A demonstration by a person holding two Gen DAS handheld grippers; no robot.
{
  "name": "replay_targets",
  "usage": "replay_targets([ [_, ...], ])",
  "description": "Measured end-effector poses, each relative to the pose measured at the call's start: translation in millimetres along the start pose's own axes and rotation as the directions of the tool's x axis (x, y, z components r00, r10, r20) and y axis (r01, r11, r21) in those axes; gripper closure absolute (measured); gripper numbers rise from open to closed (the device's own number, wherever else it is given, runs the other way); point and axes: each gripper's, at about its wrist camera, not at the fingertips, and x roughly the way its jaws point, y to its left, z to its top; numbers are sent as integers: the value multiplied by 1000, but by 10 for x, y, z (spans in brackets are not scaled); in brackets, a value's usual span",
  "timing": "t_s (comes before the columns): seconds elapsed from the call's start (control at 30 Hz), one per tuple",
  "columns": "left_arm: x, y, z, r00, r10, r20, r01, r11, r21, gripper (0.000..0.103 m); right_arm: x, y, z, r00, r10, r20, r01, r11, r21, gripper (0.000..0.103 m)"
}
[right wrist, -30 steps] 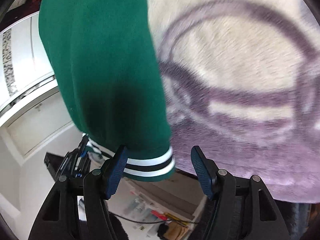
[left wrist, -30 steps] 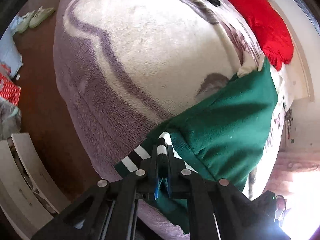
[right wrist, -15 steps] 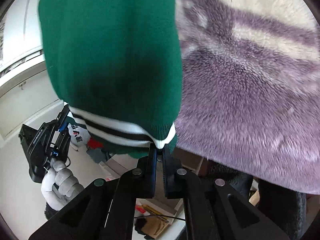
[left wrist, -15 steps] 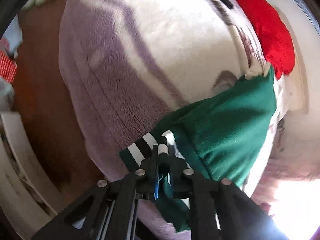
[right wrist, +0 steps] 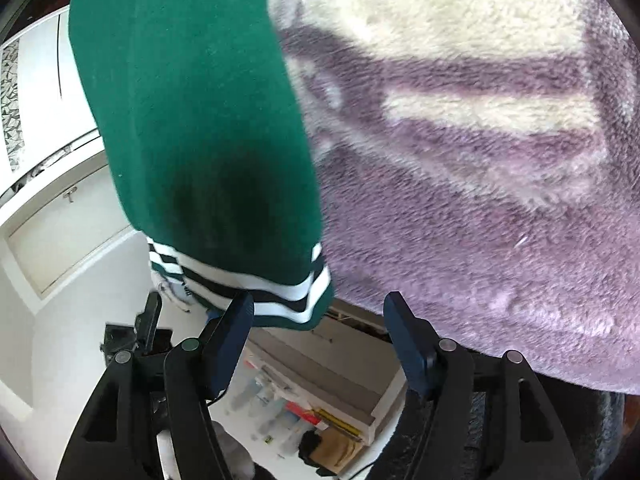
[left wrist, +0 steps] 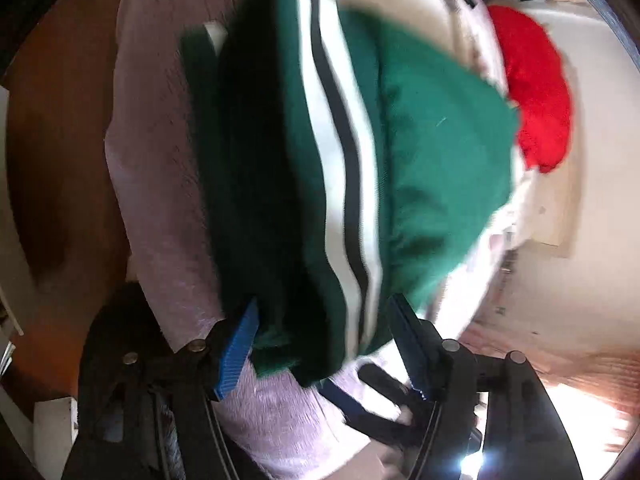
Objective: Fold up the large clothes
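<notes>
A green sweater (left wrist: 432, 160) with a white and black striped hem (left wrist: 344, 152) lies bunched on the purple and cream fleece blanket (left wrist: 160, 160). The picture is blurred. My left gripper (left wrist: 324, 340) has its jaws opening. The sweater's folded edge sits loosely between its blue pads (left wrist: 240, 340), which do not press on it. In the right wrist view the green sweater (right wrist: 192, 100) hangs over the edge of the blanket (right wrist: 480, 200). Its striped hem (right wrist: 280, 300) ends just above my right gripper (right wrist: 320, 332), whose jaws are opening with only a corner of the hem near the left pad.
A red cushion or garment (left wrist: 536, 88) lies at the far end of the bed. Brown wooden floor (left wrist: 60, 140) runs along the bed's left side. White cabinet doors (right wrist: 52, 200) and a low shelf with small items (right wrist: 312, 392) stand below the bed edge.
Both grippers, shut on the striped hem half a second ago, now stand apart and have let it go. The left view has swung over the sweater, whose hem now lies folded across the body.
</notes>
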Motion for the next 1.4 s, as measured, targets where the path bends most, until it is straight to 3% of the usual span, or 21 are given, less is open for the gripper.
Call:
replay_targets([
  [0.13,67,-174,-150,979,-162,127,164,986,-4,89,-203,-133,79,998,-46,37,46,999,3,34],
  [0.17,26,-233,-179,954,-268,139,268,963,17,93,-272,-164,206,998,-50,46,50,999,8,34],
  [0.2,-44,-299,-215,900,-416,132,414,909,44,98,-340,-217,221,997,-57,59,56,998,13,34],
  [0.27,-139,-337,-241,827,-553,100,543,833,106,98,-447,-308,250,995,-67,76,65,998,24,34],
  [0.3,-144,-239,-230,824,-560,91,551,828,104,98,-501,-360,266,994,-71,81,68,997,32,34],
  [0.33,-111,-100,-198,838,-539,83,534,842,75,98,-551,-412,281,994,-76,81,73,997,38,34],
  [0.4,-62,340,-105,926,-368,81,370,929,-9,98,-733,-591,346,993,-85,77,81,996,45,34],
  [0.5,-213,718,-26,943,-324,82,330,939,-90,94,-812,-650,388,994,-88,58,87,996,34,34],
  [0.67,-781,652,156,971,-194,138,202,978,-43,90,-433,-252,316,1000,-13,14,14,999,-45,34],
  [0.7,-860,582,206,974,-166,152,171,985,-16,74,-395,-251,311,1000,15,5,-14,998,-60,34],
  [0.73,-928,506,282,976,-142,167,142,990,12,46,-323,-274,313,999,38,-1,-38,997,-69,34],
  [0.8,-977,349,458,973,-120,195,111,992,58,32,-222,-222,293,996,94,-5,-94,993,-72,29],
  [0.93,-715,44,865,971,-54,233,24,991,129,38,-236,-287,426,981,192,25,-191,980,-52,25],
  [0.97,-686,-8,908,967,-34,251,-4,989,151,60,-210,-304,444,978,206,38,-204,978,-39,29],
  [1.0,-661,-35,967,965,-10,264,-36,985,168,98,-210,-322,439,972,226,68,-225,974,-24,43],
  [1.03,-631,-40,1004,967,1,256,-46,984,170,99,-218,-309,415,968,234,91,-233,972,-24,78],
  [1.07,-651,-47,1013,963,1,271,-50,984,173,99,-254,-277,370,969,220,112,-219,976,-16,80],
  [1.17,-718,200,1087,970,35,239,-74,985,159,99,-494,-2,169,962,220,164,-215,976,-43,82],
  [1.3,-625,409,1264,980,151,127,-163,982,93,100,-349,-116,316,982,13,186,-16,1000,15,80],
  [1.37,-782,443,1336,988,131,76,-137,988,71,98,-310,-180,453,990,-6,138,-7,995,96,56],
  [1.4,-882,380,1358,985,157,69,-163,982,94,98,-366,-180,495,994,-6,109,-9,991,136,55],
])
